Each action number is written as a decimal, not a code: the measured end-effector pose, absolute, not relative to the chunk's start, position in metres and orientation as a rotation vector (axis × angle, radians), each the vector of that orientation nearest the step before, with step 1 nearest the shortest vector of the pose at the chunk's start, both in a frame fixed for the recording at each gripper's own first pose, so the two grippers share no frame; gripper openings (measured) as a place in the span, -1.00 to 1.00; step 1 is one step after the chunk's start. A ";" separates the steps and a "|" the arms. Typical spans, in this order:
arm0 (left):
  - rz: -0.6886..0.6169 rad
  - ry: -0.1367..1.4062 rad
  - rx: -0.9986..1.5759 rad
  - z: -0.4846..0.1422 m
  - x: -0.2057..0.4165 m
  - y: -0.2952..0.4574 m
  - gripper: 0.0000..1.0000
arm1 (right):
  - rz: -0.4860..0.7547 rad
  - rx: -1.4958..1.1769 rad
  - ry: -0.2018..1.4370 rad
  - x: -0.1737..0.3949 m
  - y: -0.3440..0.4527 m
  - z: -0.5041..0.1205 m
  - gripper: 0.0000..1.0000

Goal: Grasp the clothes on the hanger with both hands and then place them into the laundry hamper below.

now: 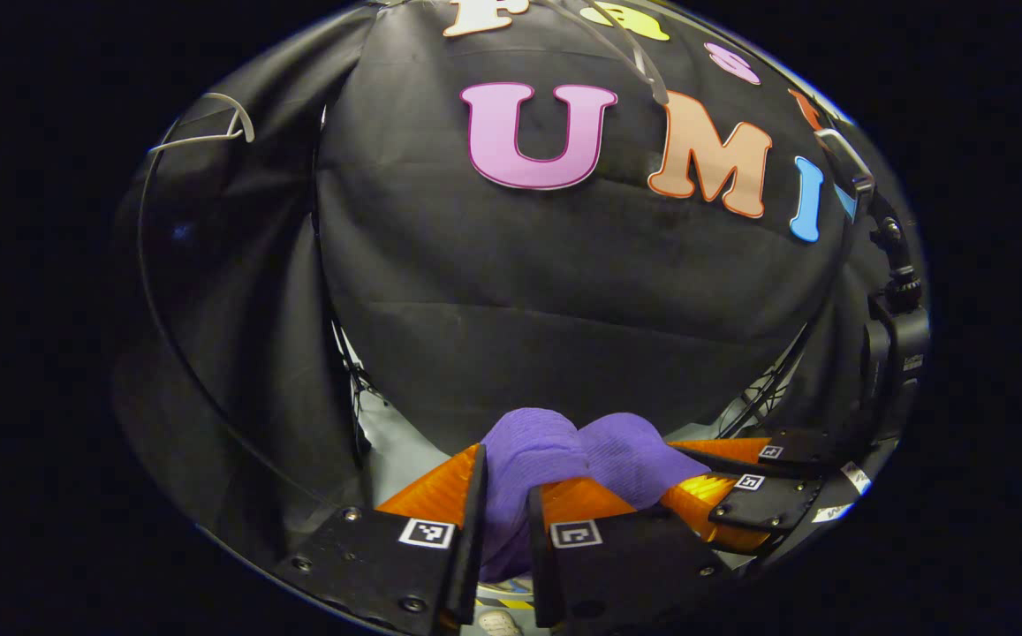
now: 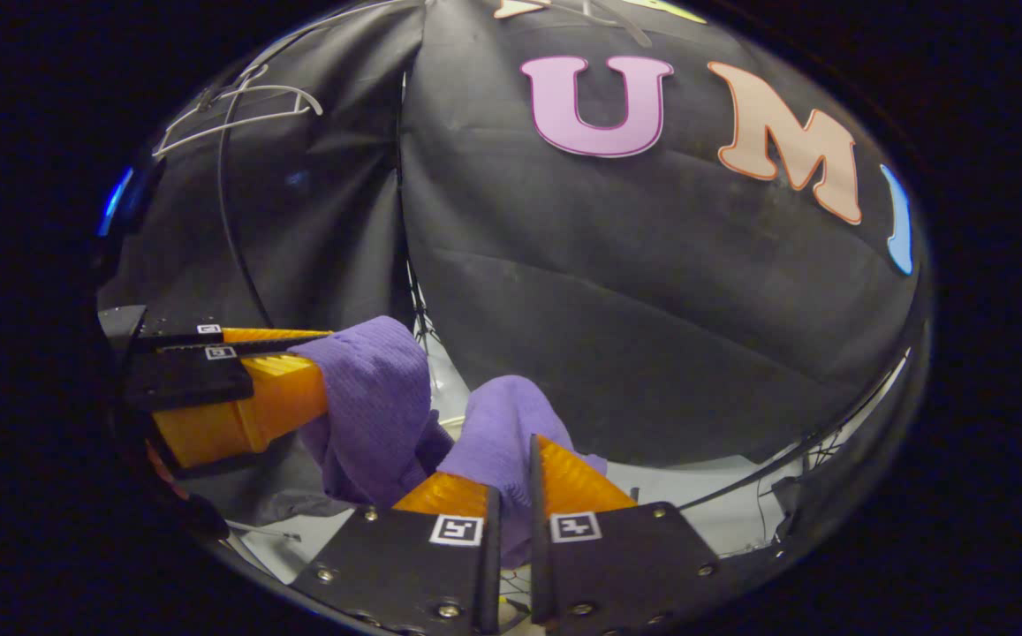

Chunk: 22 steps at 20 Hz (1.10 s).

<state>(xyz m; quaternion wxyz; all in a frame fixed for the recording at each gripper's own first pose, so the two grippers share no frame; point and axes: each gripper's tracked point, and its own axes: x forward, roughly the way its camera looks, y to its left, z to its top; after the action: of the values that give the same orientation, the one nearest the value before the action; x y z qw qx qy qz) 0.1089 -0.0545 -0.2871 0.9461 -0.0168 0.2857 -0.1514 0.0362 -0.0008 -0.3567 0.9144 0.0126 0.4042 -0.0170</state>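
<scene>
The black booth wall (image 1: 563, 291) is seen ahead of both grippers, with an empty wire hanger (image 1: 210, 124) hung at its upper left. The purple knitted garment (image 1: 555, 459) is held off the hanger, bunched between the two grippers. The left gripper (image 1: 506, 521) is closed on one fold of it, cloth being pinched between both fingers. The right gripper (image 2: 511, 521) is likewise clamped on the other fold, and the left gripper is seen just beside it at left. The span of cloth runs side to side between the grippers. The hamper is judged to lie below; a joint downward move is called for.
</scene>
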 end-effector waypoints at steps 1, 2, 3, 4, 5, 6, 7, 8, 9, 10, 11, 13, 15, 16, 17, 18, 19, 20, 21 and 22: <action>-0.312 0.593 -0.037 -0.290 0.106 -0.055 -0.55 | -0.040 0.034 0.837 0.035 -0.003 -0.358 -0.69; -0.316 0.602 -0.040 -0.294 0.104 -0.055 -0.16 | -0.038 0.044 0.841 0.033 -0.003 -0.357 -0.69; -0.322 0.603 -0.043 -0.293 0.104 -0.057 -0.13 | -0.038 0.048 0.831 0.036 -0.002 -0.355 -0.68; -0.325 0.586 -0.040 -0.288 0.107 -0.059 -0.24 | -0.037 0.042 0.827 0.038 -0.003 -0.354 -0.67; -0.330 0.576 -0.032 -0.284 0.109 -0.060 -0.10 | -0.034 0.037 0.823 0.040 -0.003 -0.352 -0.67; -0.337 0.570 -0.025 -0.283 0.109 -0.061 -0.07 | -0.031 0.034 0.822 0.041 -0.002 -0.352 -0.67; -0.344 0.564 -0.023 -0.281 0.111 -0.063 -0.07 | -0.028 0.033 0.819 0.043 -0.002 -0.350 -0.69; -0.349 0.560 -0.024 -0.279 0.112 -0.066 -0.07 | -0.026 0.034 0.817 0.043 -0.001 -0.350 -0.68; -0.355 0.560 -0.025 -0.278 0.114 -0.068 0.00 | -0.025 0.035 0.816 0.045 -0.001 -0.350 -0.67; -0.359 0.560 -0.023 -0.277 0.113 -0.070 0.00 | -0.025 0.036 0.814 0.044 0.000 -0.348 -0.68; -0.363 0.558 -0.022 -0.276 0.114 -0.071 0.00 | -0.024 0.038 0.812 0.045 0.000 -0.347 -0.67; -0.368 0.557 -0.021 -0.275 0.113 -0.073 -0.08 | -0.023 0.039 0.809 0.045 0.000 -0.346 -0.69; -0.368 0.561 -0.024 -0.276 0.113 -0.073 -0.07 | -0.023 0.040 0.809 0.046 -0.001 -0.346 -0.68; -0.367 0.564 -0.026 -0.278 0.112 -0.072 -0.07 | -0.024 0.042 0.809 0.045 0.000 -0.345 -0.67; -0.364 0.567 -0.026 -0.278 0.112 -0.071 0.00 | -0.024 0.044 0.808 0.045 -0.001 -0.345 -0.67; -0.362 0.568 -0.027 -0.279 0.112 -0.071 -0.07 | -0.025 0.044 0.810 0.044 0.000 -0.346 -0.67; -0.359 0.573 -0.026 -0.279 0.112 -0.070 0.00 | -0.024 0.045 0.810 0.045 -0.001 -0.346 -0.67; -0.358 0.573 -0.027 -0.280 0.112 -0.069 0.01 | -0.023 0.043 0.811 0.044 -0.001 -0.347 -0.68; -0.355 0.575 -0.027 -0.280 0.112 -0.069 0.00 | -0.022 0.043 0.811 0.045 -0.002 -0.346 -0.68; -0.352 0.576 -0.026 -0.280 0.111 -0.067 -0.07 | -0.021 0.044 0.812 0.044 -0.001 -0.347 -0.69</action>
<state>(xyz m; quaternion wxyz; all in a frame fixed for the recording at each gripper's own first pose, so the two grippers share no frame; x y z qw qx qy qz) 0.1110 -0.0673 -0.2801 0.9434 -0.0129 0.2827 -0.1727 0.0435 -0.0008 -0.3467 0.9184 0.0212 0.3949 -0.0102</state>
